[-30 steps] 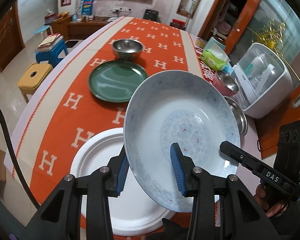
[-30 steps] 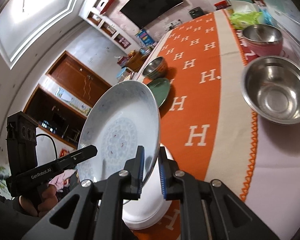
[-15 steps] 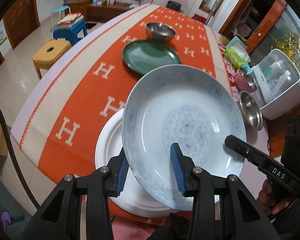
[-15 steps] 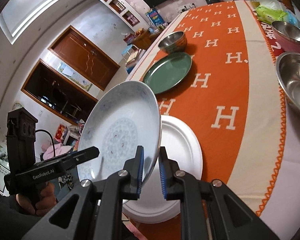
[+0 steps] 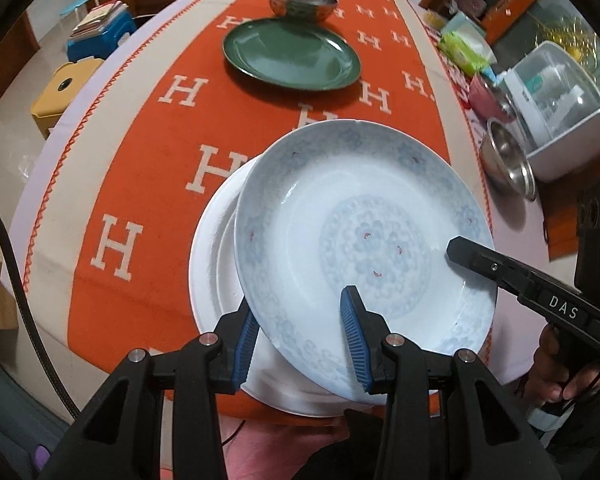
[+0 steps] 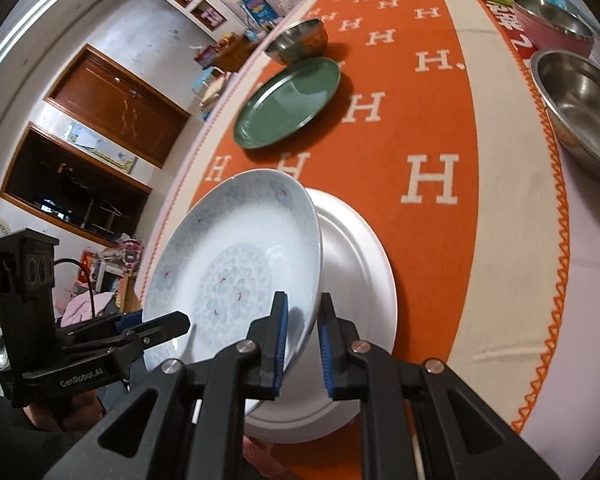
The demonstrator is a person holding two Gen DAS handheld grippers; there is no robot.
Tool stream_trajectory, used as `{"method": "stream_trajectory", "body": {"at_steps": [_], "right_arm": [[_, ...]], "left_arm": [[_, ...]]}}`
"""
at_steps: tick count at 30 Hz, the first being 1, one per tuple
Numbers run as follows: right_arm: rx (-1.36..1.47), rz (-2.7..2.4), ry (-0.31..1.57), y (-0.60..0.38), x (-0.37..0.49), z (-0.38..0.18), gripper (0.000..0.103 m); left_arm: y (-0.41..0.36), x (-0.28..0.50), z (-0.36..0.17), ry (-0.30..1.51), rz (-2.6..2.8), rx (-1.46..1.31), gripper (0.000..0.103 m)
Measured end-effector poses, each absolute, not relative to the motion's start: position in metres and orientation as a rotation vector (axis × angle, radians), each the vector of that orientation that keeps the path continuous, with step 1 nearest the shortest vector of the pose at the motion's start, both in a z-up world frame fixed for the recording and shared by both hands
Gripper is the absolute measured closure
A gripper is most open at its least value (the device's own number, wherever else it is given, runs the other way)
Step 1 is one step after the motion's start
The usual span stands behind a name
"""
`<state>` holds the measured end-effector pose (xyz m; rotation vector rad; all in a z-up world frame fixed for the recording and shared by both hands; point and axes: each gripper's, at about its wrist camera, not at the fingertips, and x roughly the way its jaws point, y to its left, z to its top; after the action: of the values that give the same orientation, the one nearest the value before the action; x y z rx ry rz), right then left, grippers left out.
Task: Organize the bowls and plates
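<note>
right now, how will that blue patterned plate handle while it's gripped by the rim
The blue patterned plate looks like glazed china, so it is probably stiff, slick and breakable. Each hand-held gripper pinches only its rim while it hangs tilted over the white plate, so it could slip or knock against it.

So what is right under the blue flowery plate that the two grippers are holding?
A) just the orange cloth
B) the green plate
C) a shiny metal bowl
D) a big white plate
D: the blue-patterned plate, tilted and gripped at its rim by the left gripper and the right gripper, hangs over the white plate; the green plate lies farther up the table.
</note>
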<state>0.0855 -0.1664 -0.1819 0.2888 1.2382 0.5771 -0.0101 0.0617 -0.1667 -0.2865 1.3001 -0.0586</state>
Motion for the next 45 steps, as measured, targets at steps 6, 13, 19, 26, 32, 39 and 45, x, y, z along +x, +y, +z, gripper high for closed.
{"method": "stream_trajectory", "body": {"at_steps": [6,13,19,26,32,39,45], "right_arm": [[0.261,0.533,1.310,-0.161,0.083,-0.195,0.089],[0.208,0.519,1.387,-0.156,0.082,-0.208,0.086],[0.148,0.528,1.428,-0.149,0.079,-0.214,0.083],[0.022,0.567,1.418,-0.130,0.077,-0.211,0.069],[-0.164,0.591,1.394,-0.109,0.070,-0.208,0.060],[-0.251,0.617,1.368,-0.103,0.070,-0.208,0.060],[-0.300,0.637,1.308,-0.111,0.063,-0.194,0.059]], "left_arm": [[0.062,-0.004,-0.186,1.363,-0.089,-0.270,0.064],[0.059,-0.001,-0.201,1.405,-0.075,-0.257,0.064],[0.057,0.002,-0.211,1.444,-0.056,-0.256,0.064],[0.057,0.000,-0.217,1.451,-0.010,-0.265,0.063],[0.057,0.000,-0.215,1.440,0.017,-0.289,0.049],[0.055,-0.002,-0.185,1.312,0.076,-0.256,0.031],[0.056,-0.003,-0.165,1.227,0.121,-0.253,0.029]]}}
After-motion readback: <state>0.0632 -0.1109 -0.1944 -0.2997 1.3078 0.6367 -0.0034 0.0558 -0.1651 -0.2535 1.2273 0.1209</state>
